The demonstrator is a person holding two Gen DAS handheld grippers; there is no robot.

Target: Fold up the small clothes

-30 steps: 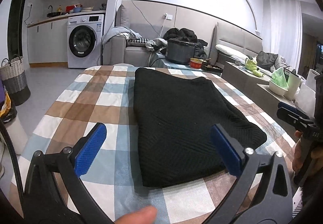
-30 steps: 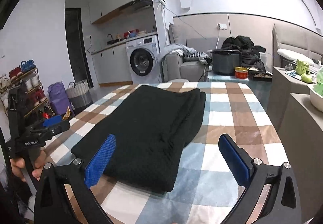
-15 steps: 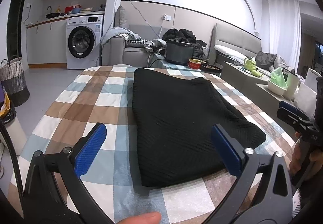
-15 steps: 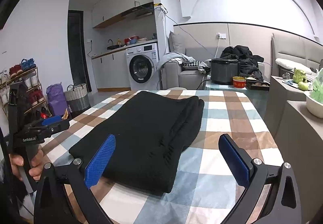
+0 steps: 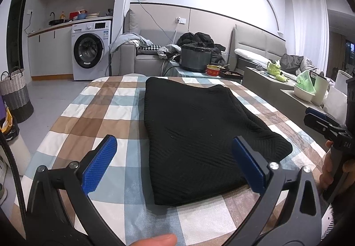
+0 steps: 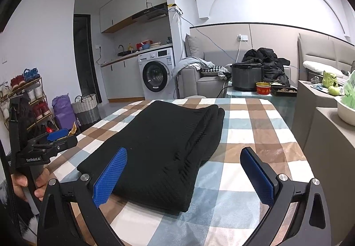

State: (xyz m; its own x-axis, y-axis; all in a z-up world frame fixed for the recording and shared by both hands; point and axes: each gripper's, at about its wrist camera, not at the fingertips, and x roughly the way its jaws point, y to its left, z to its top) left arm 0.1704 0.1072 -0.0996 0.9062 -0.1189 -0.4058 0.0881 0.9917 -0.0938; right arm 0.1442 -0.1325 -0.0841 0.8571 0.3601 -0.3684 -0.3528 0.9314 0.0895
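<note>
Black knit garment (image 5: 199,135) lies folded into a long rectangle on the checked tablecloth (image 5: 99,112), running lengthwise away from both cameras. Left gripper (image 5: 175,163) is above the near table edge, its 2 blue pads (image 5: 98,165) spread wide with nothing between them; the garment's near end sits between and beyond the pads, not touched. Right gripper (image 6: 184,173) likewise has its jaws wide apart and empty, the left pad over the garment's near corner, the right pad over bare cloth. Left wrist view shows the flat top face of the fold and its rounded right corner; only the right wrist view shows the stacked layers along the garment's right edge (image 6: 206,130), several thick. Each view catches the other tool: right gripper at the far right of the left view, held in a hand (image 5: 332,170); left gripper at the far left of the right view, held in a hand (image 6: 24,181). Right view alone shows a shoe rack (image 6: 24,95) and purple bag (image 6: 63,108). Both show the washing machine (image 5: 89,50) and dark pot (image 5: 195,58).
</note>
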